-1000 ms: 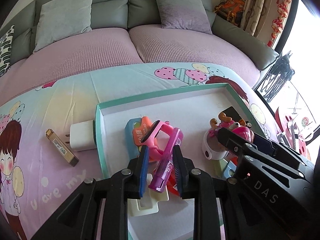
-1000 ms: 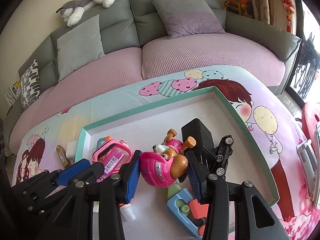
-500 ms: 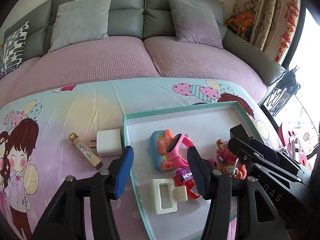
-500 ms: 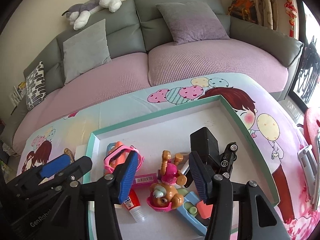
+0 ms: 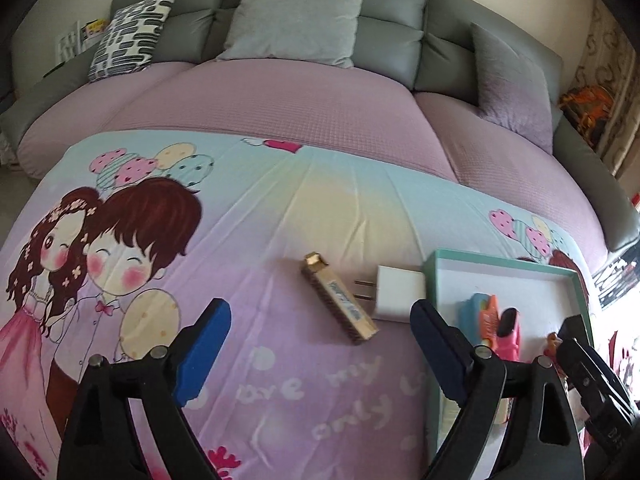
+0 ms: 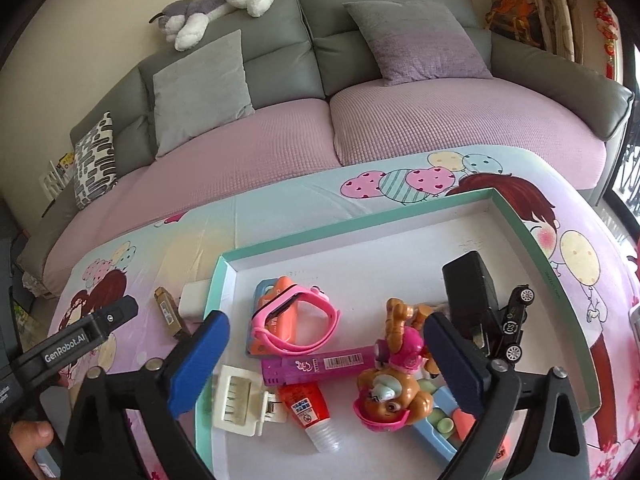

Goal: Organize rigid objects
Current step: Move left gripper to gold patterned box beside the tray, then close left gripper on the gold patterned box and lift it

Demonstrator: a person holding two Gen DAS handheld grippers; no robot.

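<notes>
My left gripper [image 5: 320, 320] hangs over the cartoon cloth left of the tray, its jaws opening and empty. Just ahead of it lie a gold bar-shaped box [image 5: 340, 300] and a white plug charger [image 5: 400, 294], the charger touching the tray's wall. My right gripper [image 6: 326, 328] is above the teal-rimmed tray [image 6: 360, 220], its jaws opening with nothing pressed between them. Below it lie a pink watch [image 6: 296, 328], a purple tube [image 6: 320, 364] and a pup toy [image 6: 396, 380] tipped on its head.
The tray also holds a white hair clip [image 6: 240, 400], a red tube [image 6: 308, 404], a black adapter [image 6: 472, 292], a black toy car [image 6: 512, 324] and a blue peg box [image 6: 444, 424]. A sofa [image 6: 280, 140] with cushions runs behind the table.
The left gripper let go of the purple tube, opened and swung left out of the tray. The right gripper opened wide and released the pup toy, which tipped over in the tray.
</notes>
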